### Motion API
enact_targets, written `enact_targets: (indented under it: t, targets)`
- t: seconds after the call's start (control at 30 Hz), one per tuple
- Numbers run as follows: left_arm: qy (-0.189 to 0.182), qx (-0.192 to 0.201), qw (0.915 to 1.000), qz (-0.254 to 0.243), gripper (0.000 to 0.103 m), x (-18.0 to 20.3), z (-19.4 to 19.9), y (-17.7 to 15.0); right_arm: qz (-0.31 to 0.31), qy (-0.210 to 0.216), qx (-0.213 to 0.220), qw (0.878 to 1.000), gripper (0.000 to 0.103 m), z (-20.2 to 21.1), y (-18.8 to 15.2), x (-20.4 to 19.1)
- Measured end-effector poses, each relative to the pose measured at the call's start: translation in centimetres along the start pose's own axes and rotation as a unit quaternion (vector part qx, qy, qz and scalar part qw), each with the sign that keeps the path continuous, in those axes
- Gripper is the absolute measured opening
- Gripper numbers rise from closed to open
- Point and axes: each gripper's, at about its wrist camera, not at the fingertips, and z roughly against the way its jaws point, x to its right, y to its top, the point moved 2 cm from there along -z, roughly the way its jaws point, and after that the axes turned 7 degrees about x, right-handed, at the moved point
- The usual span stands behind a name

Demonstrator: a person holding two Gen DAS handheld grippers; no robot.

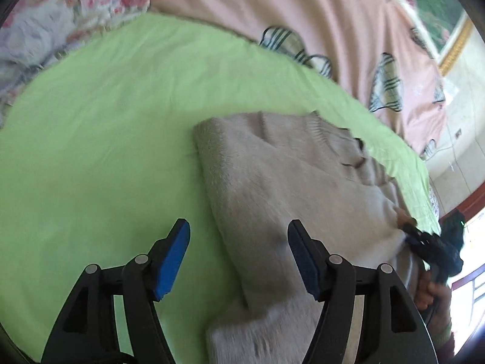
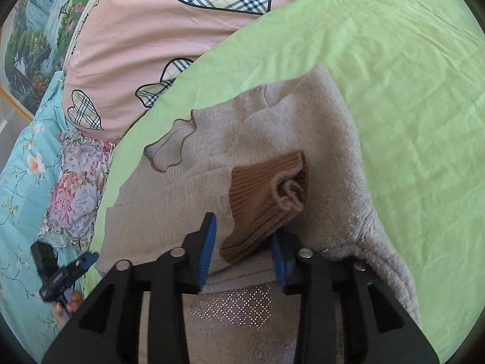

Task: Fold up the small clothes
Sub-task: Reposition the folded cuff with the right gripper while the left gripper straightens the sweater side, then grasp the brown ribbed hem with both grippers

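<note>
Jaws of both grippers, left (image 1: 239,261) and right (image 2: 244,253), stand wide and empty above the beige sweater (image 2: 272,139), partly folded on the green sheet (image 2: 409,75), sleeve cuff (image 2: 266,194) laid across; further folds remain.

bed: green sheet (image 2: 394,60) fills centre | 12 o'clock: pink quilt (image 2: 145,30) with plaid hearts | 9 o'clock: floral bedding (image 2: 24,182) | 10 o'clock: gilt-framed landscape painting (image 2: 27,45) on pale wall | light: bright, possibly daylight
</note>
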Motion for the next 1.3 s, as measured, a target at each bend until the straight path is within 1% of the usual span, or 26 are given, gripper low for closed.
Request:
enact_targets:
  t: [0.03,0.07,0.1,0.13,0.17,0.2,0.23,0.27,0.3,0.33,0.37,0.43,0.5,0.53,0.57,0.6,0.67,0.77,0.8,0.83,0.87,0.93,1.0,1.1,1.3]
  targets:
    - [0.004,-0.014,0.9999,0.005,0.064,-0.2,-1.6,0.3,0.002,-0.002,0.0,1.0,0.038,-0.1,-0.1,-0.1]
    - [0.009,-0.016,0.9998,0.005,0.063,-0.2,-2.4,0.6,0.005,-0.006,0.0,1.0,0.038,-0.1,-0.2,-0.2]
    - [0.012,-0.012,0.9999,0.0,0.054,0.0,-2.8,0.8,0.007,-0.008,0.001,1.0,0.038,-0.2,-0.2,-0.2]
    - [0.008,-0.004,0.9998,-0.017,0.02,0.6,-3.0,1.1,0.011,-0.01,0.002,1.0,0.037,-0.2,-0.2,-0.4]
    - [0.003,-0.004,0.9997,-0.024,0.009,1.0,-3.3,1.3,0.019,-0.012,0.001,1.0,0.031,-0.2,-0.2,-0.6]
    - [0.01,0.005,0.9995,-0.03,0.008,1.4,-3.3,1.7,0.033,-0.019,0.004,0.999,0.019,-0.2,-0.1,-0.9]
    - [0.027,0.028,0.9983,-0.043,0.006,1.9,-2.7,2.1,0.045,-0.02,0.015,0.999,0.009,0.1,0.1,-1.3]
    - [0.034,0.052,0.9967,-0.053,0.006,2.4,-2.0,2.2,0.055,-0.009,0.037,0.998,0.009,0.7,0.5,-1.8]
    - [0.032,0.079,0.9946,-0.059,0.006,2.9,-1.0,2.5,0.066,0.001,0.06,0.996,0.009,1.5,0.8,-2.4]
    - [0.033,0.095,0.9931,-0.061,0.006,3.1,-0.5,2.7,0.073,0.001,0.072,0.995,0.009,1.8,1.0,-2.7]
    - [0.049,0.102,0.9913,-0.067,0.006,3.2,-0.4,2.8,0.082,-0.011,0.073,0.994,0.009,1.8,1.2,-2.9]
    - [0.079,0.089,0.9895,-0.082,0.006,3.3,-1.6,2.4,0.084,-0.04,0.042,0.995,0.009,0.4,0.9,-2.5]
    - [0.093,0.069,0.9892,-0.089,0.007,3.1,-2.8,2.0,0.079,-0.067,0.005,0.995,0.01,-1.1,0.1,-1.7]
    - [0.098,0.059,0.9894,-0.09,0.008,2.8,-3.0,1.8,0.076,-0.075,-0.008,0.994,0.014,-1.5,-0.2,-1.3]
    - [0.099,0.052,0.99,-0.086,0.009,2.8,-3.0,1.7,0.067,-0.077,-0.021,0.995,0.015,-1.6,-0.5,-0.8]
    - [0.097,0.052,0.9904,-0.084,0.01,2.7,-2.6,1.6,0.059,-0.072,-0.019,0.995,0.016,-1.1,-0.5,-0.6]
    - [0.098,0.053,0.99,-0.086,0.014,3.1,-1.4,1.2,0.065,-0.089,-0.01,0.994,0.024,0.5,-0.5,-0.4]
    - [0.095,0.058,0.9895,-0.092,0.016,3.6,1.2,-0.4,0.079,-0.113,-0.002,0.99,0.026,3.1,-0.8,0.0]
    - [0.095,0.061,0.9891,-0.095,0.02,4.0,2.2,-1.2,0.077,-0.122,-0.001,0.99,0.027,4.0,-0.9,0.2]
    - [0.089,0.061,0.9896,-0.095,0.021,4.3,3.2,-2.0,0.074,-0.127,0.002,0.989,0.034,4.9,-1.0,0.5]
    - [0.08,0.059,0.9907,-0.093,0.021,4.6,4.1,-2.9,0.071,-0.123,0.007,0.99,0.041,5.9,-1.3,0.7]
    - [0.075,0.056,0.9911,-0.094,0.025,5.2,5.7,-4.5,0.064,-0.111,0.016,0.992,0.045,7.9,-1.9,0.8]
    - [0.075,0.054,0.9913,-0.094,0.03,5.7,7.0,-6.2,0.062,-0.104,0.02,0.992,0.046,9.7,-2.7,0.8]
    - [0.073,0.053,0.9917,-0.092,0.031,6.1,8.9,-8.6,0.055,-0.095,0.021,0.994,0.046,11.4,-4.2,0.1]
    - [0.069,0.046,0.9934,-0.079,0.034,6.0,11.5,-12.7,0.069,-0.075,0.018,0.995,0.046,14.1,-7.6,-1.5]
